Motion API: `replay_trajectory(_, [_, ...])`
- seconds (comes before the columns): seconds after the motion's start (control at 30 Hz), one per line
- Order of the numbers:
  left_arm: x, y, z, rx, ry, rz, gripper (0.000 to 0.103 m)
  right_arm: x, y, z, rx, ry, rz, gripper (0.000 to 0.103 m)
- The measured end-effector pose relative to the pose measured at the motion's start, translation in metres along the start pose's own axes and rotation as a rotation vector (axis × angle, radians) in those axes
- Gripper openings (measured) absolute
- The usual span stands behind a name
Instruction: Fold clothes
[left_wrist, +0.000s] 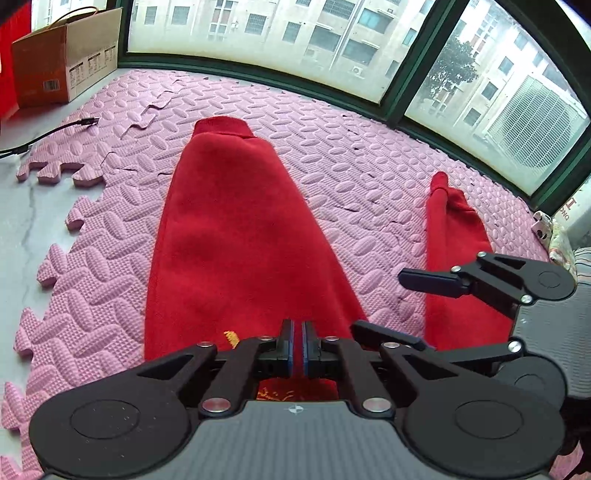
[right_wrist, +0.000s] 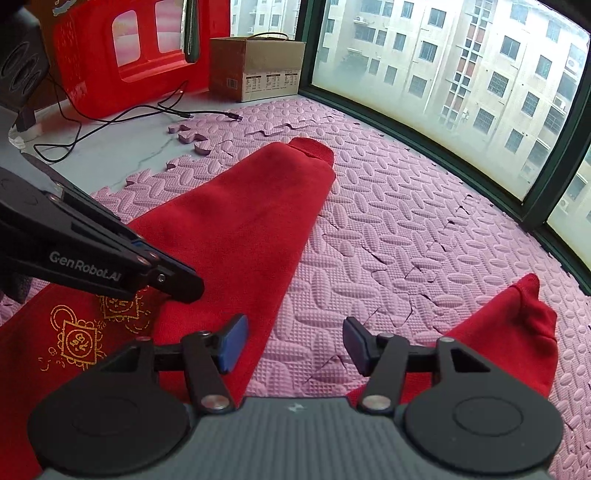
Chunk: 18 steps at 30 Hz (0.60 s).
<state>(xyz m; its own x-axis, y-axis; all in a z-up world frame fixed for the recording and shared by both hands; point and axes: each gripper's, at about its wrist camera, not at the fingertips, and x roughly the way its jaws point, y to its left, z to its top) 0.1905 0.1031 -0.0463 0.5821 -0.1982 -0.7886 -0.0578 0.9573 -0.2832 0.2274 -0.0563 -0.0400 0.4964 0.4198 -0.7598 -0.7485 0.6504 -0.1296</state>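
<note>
Right gripper (right_wrist: 291, 345), jaws apart, nothing btwn, over pink foam mat (right_wrist: 388, 229). Red garment (right_wrist: 236, 236) spread on mat; left gripper (right_wrist: 181, 284) above its gold print.

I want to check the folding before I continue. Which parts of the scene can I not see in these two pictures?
- Red garment: its near end is hidden in both views by the gripper bodies and cut off by the bottom edge.
- Left tongs: shut; whether cloth is pinched cannot be told.
- Cardboard box: label print too small.
- Right sleeve: lower part hidden behind the right tongs.

sweater (left_wrist: 236, 229) on foam mat (left_wrist: 354, 155), cardboard box (left_wrist: 66, 62) behind at left
</note>
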Motion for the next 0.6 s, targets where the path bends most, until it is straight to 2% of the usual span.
replay_trajectory(0.27, [-0.031, 0.041, -0.015, 0.003, -0.018, 0.094, 0.005, 0.001, 0.003, -0.001, -0.027, -0.007, -0.021, 0.06])
replay_trajectory(0.37, [-0.043, 0.037, -0.016, -0.016, -0.027, 0.079, 0.005, 0.001, 0.003, 0.0, -0.027, -0.008, -0.022, 0.06])
replay_trajectory(0.5, [-0.051, 0.01, -0.028, 0.057, -0.021, 0.009, 0.007, 0.002, 0.004, 0.001, -0.035, -0.003, -0.026, 0.061])
replay_trajectory(0.6, [-0.045, 0.0, -0.043, 0.124, 0.012, 0.023, 0.007, 0.002, 0.004, 0.002, -0.037, 0.0, -0.03, 0.062])
